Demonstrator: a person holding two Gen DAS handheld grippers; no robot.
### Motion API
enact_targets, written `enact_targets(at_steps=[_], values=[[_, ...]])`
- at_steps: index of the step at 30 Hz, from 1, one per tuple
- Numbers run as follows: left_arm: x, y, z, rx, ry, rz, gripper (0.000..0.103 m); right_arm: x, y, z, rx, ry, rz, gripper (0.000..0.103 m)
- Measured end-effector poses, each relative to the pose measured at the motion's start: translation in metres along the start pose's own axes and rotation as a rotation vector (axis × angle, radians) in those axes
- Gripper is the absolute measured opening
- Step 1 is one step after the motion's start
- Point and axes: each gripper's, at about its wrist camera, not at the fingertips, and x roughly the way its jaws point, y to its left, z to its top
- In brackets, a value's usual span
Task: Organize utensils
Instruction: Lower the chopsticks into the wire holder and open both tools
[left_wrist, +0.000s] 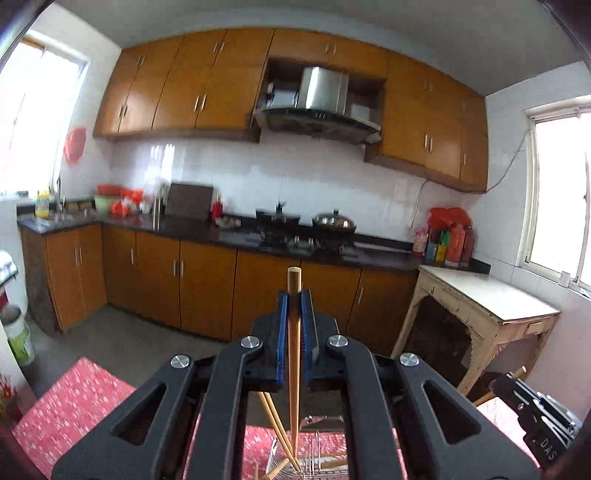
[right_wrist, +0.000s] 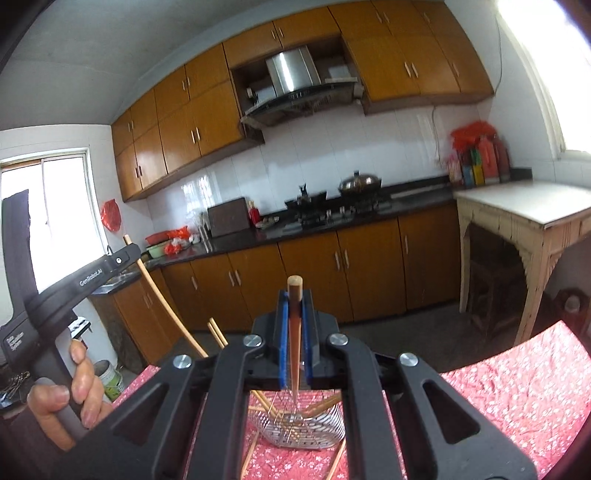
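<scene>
My left gripper (left_wrist: 294, 295) is shut on a wooden chopstick (left_wrist: 294, 354) that stands upright between the blue pads, its lower end reaching toward a wire utensil basket (left_wrist: 325, 463) below. My right gripper (right_wrist: 294, 295) is shut on another wooden chopstick (right_wrist: 294, 332), held upright above the same wire basket (right_wrist: 299, 424). The basket stands on a red flowered tablecloth (right_wrist: 517, 387) and holds several chopsticks leaning out. More chopsticks (right_wrist: 251, 454) lie on the cloth beside it. The left gripper's body (right_wrist: 85, 277) shows in the right wrist view with its chopstick (right_wrist: 162, 299).
A kitchen counter with a gas stove and a lidded wok (left_wrist: 334, 220) runs along the back wall. A worn white side table (left_wrist: 487, 295) stands at the right. A bucket (left_wrist: 18, 338) stands on the floor at the left. The right gripper's body (left_wrist: 535, 417) shows at lower right.
</scene>
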Motion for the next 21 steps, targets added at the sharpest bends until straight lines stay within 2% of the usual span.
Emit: enact_targets(at_steps=[8,16,21], values=[[0.029,0.011,-0.015,-0.006,0.135,-0.021,0.007,0.032,-0.003,-0.008,0.015,0.087,0.010,0.008],[0.048,0.013,-0.033,0.027,0.193,0.016,0.007,0.065,-0.013,-0.023,0.051,0.177,0.010,0.008],[0.055,0.011,-0.038,0.039,0.211,0.027,0.007,0.074,-0.020,-0.026,0.064,0.199,0.004,0.008]])
